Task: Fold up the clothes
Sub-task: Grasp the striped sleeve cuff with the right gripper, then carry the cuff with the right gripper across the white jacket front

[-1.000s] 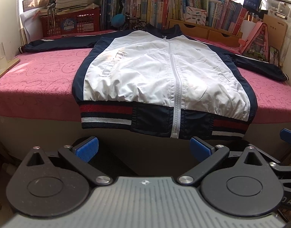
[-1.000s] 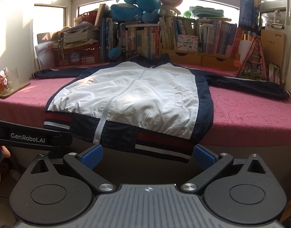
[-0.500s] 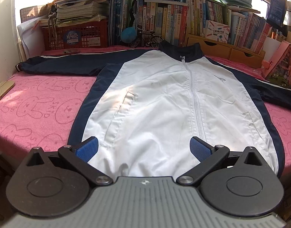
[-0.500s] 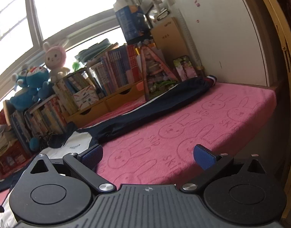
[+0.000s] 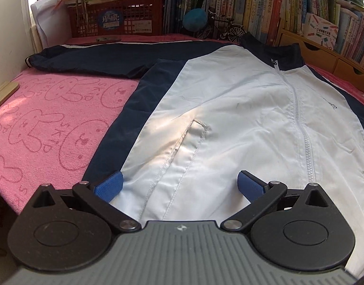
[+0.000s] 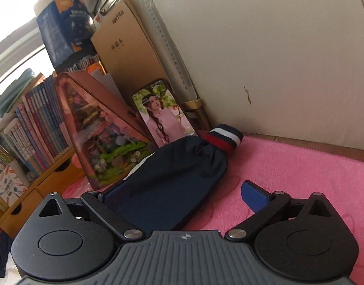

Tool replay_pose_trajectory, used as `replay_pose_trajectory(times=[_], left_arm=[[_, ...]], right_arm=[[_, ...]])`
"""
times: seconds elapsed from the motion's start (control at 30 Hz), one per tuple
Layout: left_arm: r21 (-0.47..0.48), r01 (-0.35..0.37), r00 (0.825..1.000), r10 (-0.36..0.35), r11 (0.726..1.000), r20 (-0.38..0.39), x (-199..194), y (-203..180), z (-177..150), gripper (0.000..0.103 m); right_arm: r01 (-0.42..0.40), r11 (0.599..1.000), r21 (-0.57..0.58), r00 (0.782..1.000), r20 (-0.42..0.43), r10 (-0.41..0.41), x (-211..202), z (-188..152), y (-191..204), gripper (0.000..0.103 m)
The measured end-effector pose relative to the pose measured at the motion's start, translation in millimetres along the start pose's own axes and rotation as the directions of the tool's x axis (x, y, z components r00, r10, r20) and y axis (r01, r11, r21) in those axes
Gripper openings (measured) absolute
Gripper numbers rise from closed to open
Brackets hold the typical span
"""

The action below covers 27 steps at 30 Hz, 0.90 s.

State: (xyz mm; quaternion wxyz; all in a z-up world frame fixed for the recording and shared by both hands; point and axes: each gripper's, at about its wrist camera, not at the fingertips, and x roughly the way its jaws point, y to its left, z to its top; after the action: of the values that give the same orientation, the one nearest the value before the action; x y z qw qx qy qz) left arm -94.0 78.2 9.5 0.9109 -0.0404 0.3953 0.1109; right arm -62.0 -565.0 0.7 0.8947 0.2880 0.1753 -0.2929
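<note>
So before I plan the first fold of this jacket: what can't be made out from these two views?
- Jacket hem: left wrist view, hidden behind the left gripper body.
- Jacket's far side and other sleeve: left wrist view, cut off by the right edge.
- Right sleeve toward the shoulder: right wrist view, hidden behind the right gripper.
- Small chest logo: too small to read.
</note>
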Motion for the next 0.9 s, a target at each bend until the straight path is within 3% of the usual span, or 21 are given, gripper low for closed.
replay_pose_trajectory(times=[0.13, 0.27, 0.37, 0.4, 0.43, 0.5, 0.53, 0.67, 0.77, 0.83, 0.9], left_arm=[[0.011, 0.009, 0.999, -0.009, 1.000, 0.043, 0.7, 0.9, -3.8, 0.103], [0.016, 0.016, 0.997, -0.017, 1.000, 0.069, 1.3, 2.3, -5.4, 0.103], [0.015, 0.014, 0.996, -0.015, 1.000, 0.087, 1.7, 1.3, -6.8, 0.103], [0.015, 0.013, 0.996, -0.015, 1.000, 0.092, 1.7, 1.1, -7.3, 0.103], [0.014, 0.013, 0.995, -0.014, 1.000, 0.095, 1.7, 1.0, -7.7, 0.103], [0.015, 0.014, 0.995, -0.016, 1.000, 0.099, 2.2, 1.1, -7.8, 0.103], [0.015, 0.015, 0.995, -0.017, 1.000, 0.100, 2.4, 1.2, -7.8, 0.103], [0.018, 0.019, 0.993, -0.021, 1.000, 0.120, 3.2, 1.6, -10.0, 0.103], [0.019, 0.022, 0.990, -0.025, 1.000, 0.136, 3.4, 1.8, -12.3, 0.103], [0.020, 0.024, 0.989, -0.027, 1.000, 0.143, 3.2, 2.0, -13.5, 0.103], [0.020, 0.026, 0.988, -0.029, 0.999, 0.150, 3.3, 2.3, -14.5, 0.103]], right_arm=[[0.086, 0.996, -0.034, 0.996, -0.013, -0.086, 32.3, 0.6, 1.3, 0.100], [0.108, 0.994, -0.023, 0.993, -0.036, -0.109, 55.9, 1.7, -4.8, 0.099], [0.089, 0.996, -0.020, 0.995, -0.039, -0.090, 65.8, 5.9, -4.2, 0.091], [0.091, 0.995, -0.027, 0.995, -0.043, -0.092, 68.3, 7.0, -2.9, 0.081], [0.090, 0.995, -0.035, 0.995, -0.050, -0.092, 70.4, 8.1, -1.3, 0.058], [0.099, 0.994, -0.043, 0.993, -0.060, -0.101, 71.0, 9.8, 1.9, 0.042], [0.090, 0.995, -0.038, 0.994, -0.065, -0.092, 69.6, 10.3, 2.5, 0.027], [-0.010, 1.000, 0.013, 1.000, -0.026, 0.010, 41.0, 9.2, 13.0, 0.016], [-0.148, 0.989, -0.030, 0.989, 0.011, 0.148, 10.0, 5.9, 52.6, 0.013], [-0.275, 0.959, -0.071, 0.961, -0.012, 0.275, -7.4, -4.7, 93.7, 0.010], [-0.405, 0.908, -0.110, 0.914, -0.051, 0.402, -23.9, -17.6, 138.2, 0.010]])
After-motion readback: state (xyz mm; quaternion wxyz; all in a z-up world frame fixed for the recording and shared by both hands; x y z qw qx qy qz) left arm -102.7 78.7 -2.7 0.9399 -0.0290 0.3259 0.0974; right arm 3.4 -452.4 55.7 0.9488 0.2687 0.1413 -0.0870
